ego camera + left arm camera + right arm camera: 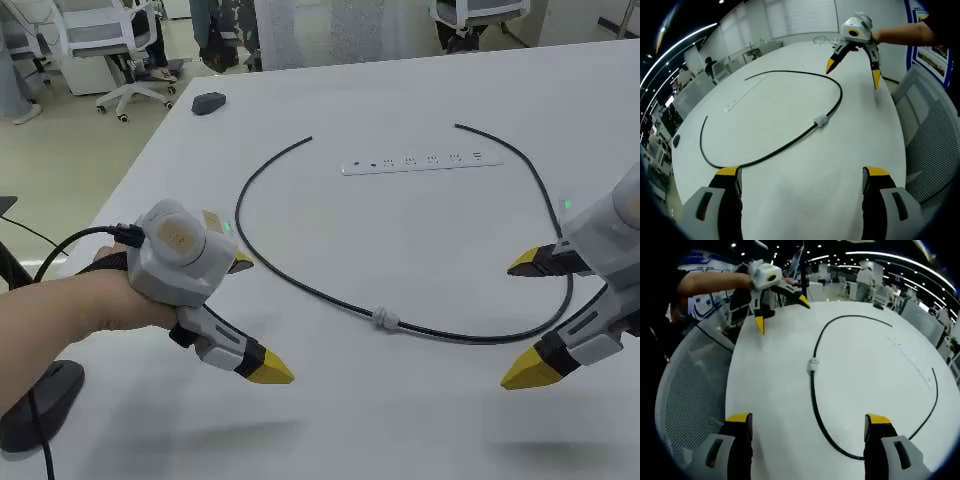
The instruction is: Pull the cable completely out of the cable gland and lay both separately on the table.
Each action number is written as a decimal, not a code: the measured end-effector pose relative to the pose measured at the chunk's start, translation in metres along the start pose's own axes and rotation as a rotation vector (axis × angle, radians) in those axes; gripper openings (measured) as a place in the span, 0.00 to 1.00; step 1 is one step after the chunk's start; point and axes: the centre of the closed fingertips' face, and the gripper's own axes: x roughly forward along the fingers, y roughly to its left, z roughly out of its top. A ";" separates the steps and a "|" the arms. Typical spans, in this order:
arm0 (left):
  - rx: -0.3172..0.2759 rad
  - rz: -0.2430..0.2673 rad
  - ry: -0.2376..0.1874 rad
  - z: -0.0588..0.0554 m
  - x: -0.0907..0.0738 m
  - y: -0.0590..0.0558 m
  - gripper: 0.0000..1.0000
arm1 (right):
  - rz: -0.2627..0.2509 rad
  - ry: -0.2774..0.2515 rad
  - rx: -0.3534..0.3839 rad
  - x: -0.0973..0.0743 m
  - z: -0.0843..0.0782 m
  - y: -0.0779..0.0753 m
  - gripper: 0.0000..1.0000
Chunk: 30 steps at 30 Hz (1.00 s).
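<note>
On table [420,230], black cable [480,340] thru white gland [385,320]; L claw [265,318], R claw [512,324] wide open, empty.

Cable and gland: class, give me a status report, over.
Left gripper, right gripper: jaws open, holding nothing. Gland sits on the cable, between the two grippers. Nothing in the way; power strip lies farther back.
</note>
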 end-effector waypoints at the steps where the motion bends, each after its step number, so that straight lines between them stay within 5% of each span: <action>1: -0.001 0.001 0.001 0.000 0.000 0.000 1.00 | 0.000 0.000 0.000 0.000 0.000 0.000 0.96; 8: -0.021 0.006 0.000 -0.003 -0.003 0.004 1.00 | 0.000 0.023 -0.015 0.004 -0.002 -0.002 0.99; 10: -0.047 0.001 -0.003 -0.003 -0.003 0.003 1.00 | -0.049 0.057 -0.064 0.001 -0.007 -0.012 0.99; 13: -0.032 0.007 0.001 -0.005 -0.003 0.007 1.00 | -0.016 0.029 -0.022 0.002 -0.003 -0.006 0.99; 30: -0.030 0.007 0.008 -0.007 -0.001 0.007 1.00 | -0.011 0.051 -0.010 0.003 -0.011 -0.005 0.99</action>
